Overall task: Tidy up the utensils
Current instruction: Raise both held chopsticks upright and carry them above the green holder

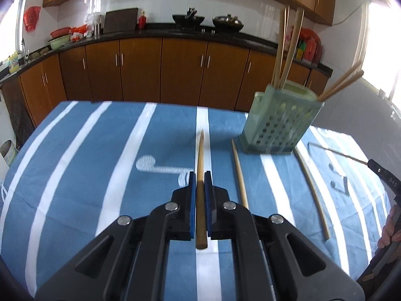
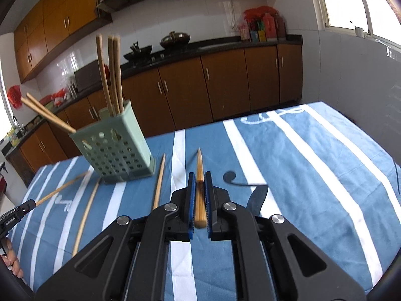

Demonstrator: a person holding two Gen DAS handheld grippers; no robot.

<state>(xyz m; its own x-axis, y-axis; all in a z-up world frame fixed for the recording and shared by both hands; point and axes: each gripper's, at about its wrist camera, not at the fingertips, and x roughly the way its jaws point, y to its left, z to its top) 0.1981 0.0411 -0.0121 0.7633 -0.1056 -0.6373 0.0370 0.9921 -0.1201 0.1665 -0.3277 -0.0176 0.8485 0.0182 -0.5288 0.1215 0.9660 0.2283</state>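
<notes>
Far left in the left wrist view: a dark counter along brown cabinets [image 1: 140, 67], bowls and red bags on top. Nearer, a blue tablecloth with white stripes [image 1: 82, 165] covering the table. At centre, the left gripper [image 1: 199, 180], blue pads closed on a wooden chopstick [image 1: 200, 165], its thin tip pointing away over the cloth, its blunt end sticking back between the black fingers. Just right of it, a second chopstick [image 1: 240, 173] lying loose on the cloth, far tip close to the base of a pale green perforated holder [image 1: 280, 123]. Inside the holder, several chopsticks [image 1: 288, 47] standing upright and two more leaning out over its right rim. Right of the holder, a third loose chopstick [image 1: 312, 190] flat on the cloth. At the right edge, part of the other tool with a thin stick projecting toward the holder, and a bit of a hand behind it. In the right wrist view, from the left: the holder [image 2: 117, 148] standing on the cloth, sticks upright and leaning out leftward; two loose chopsticks [image 2: 85, 215] [image 2: 159, 183] on the cloth either side of its base; then the right gripper [image 2: 199, 180] at centre, jaws clamped on another chopstick [image 2: 199, 175], tip forward, clear of the cloth with a dark shadow to its right. Beyond, more brown cabinets and a bright window [image 2: 356, 2] at far right.
</notes>
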